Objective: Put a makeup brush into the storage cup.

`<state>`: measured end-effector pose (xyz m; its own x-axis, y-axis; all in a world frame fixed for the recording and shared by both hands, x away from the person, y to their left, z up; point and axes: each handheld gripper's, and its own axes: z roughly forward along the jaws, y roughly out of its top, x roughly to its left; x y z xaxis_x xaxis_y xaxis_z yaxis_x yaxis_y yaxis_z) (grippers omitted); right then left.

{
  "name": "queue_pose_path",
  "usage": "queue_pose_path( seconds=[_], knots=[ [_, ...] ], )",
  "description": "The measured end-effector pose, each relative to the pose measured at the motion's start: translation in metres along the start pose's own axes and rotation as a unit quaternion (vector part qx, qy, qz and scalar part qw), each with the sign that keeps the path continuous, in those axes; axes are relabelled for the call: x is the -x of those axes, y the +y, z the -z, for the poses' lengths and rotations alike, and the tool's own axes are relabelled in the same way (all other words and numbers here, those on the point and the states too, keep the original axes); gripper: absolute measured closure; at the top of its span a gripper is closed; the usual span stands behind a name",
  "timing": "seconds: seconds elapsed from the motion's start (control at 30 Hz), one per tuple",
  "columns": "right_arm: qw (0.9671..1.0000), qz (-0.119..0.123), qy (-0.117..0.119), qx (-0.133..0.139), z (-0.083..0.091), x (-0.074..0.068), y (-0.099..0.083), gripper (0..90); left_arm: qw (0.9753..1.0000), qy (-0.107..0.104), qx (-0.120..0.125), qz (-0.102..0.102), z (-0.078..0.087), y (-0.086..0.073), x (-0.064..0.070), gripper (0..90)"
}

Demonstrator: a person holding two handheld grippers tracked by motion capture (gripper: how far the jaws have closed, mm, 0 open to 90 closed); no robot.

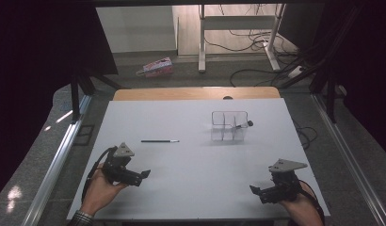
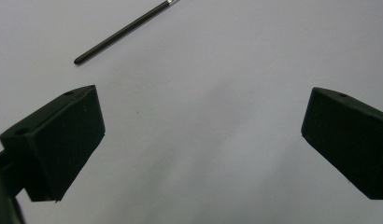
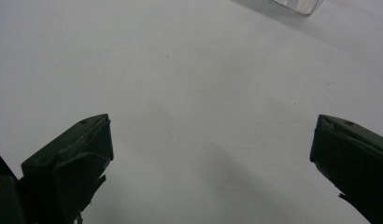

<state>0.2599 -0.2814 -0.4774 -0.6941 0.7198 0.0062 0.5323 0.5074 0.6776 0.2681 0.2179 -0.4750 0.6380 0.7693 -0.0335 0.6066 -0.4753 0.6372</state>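
A thin black pen lies flat on the white table, left of the middle; the left gripper view has the pen at its top left. A clear plastic organizer with compartments stands right of centre, a black-tipped item leaning in its right side. Its corner peeks in at the top of the right gripper view. My left gripper rests near the front left, open and empty, a short way in front of the pen. My right gripper sits at the front right, open and empty.
A wooden strip borders the table's far edge. Beyond it on the floor lie a pink packet, a desk frame and several cables. Metal rails run along both sides of the table.
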Motion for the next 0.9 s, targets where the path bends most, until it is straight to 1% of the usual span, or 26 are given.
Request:
queue_pose_path(
  seconds=[0.17,0.33,0.53,0.6,0.77,0.9],
  knots=[
    [1.0,-0.002,0.001,0.002,0.0,0.0,0.0,0.0,0.9999,-0.002,-0.009,-0.01,-0.003,0.007,-0.005,0.1],
    [1.0,0.0,0.002,0.0,-0.001,0.0,0.0,0.0,0.9995,-0.005,-0.017,-0.025,-0.007,0.015,-0.008,0.2],
    [1.0,-0.001,0.004,0.002,-0.001,0.001,0.0,0.0,0.9991,-0.017,-0.022,-0.034,-0.009,0.025,-0.014,0.6],
    [1.0,-0.001,0.006,0.003,-0.001,0.002,0.0,0.0,0.9986,-0.019,-0.029,-0.04,-0.01,0.028,-0.016,0.9],
    [1.0,-0.001,0.007,0.003,-0.001,0.001,0.0,0.0,0.9976,-0.016,-0.043,-0.053,-0.014,0.033,-0.019,0.7],
    [1.0,-0.001,0.007,0.004,-0.001,0.002,0.0,0.0,0.9971,-0.021,-0.047,-0.056,-0.016,0.04,-0.025,0.7]
  ],
)
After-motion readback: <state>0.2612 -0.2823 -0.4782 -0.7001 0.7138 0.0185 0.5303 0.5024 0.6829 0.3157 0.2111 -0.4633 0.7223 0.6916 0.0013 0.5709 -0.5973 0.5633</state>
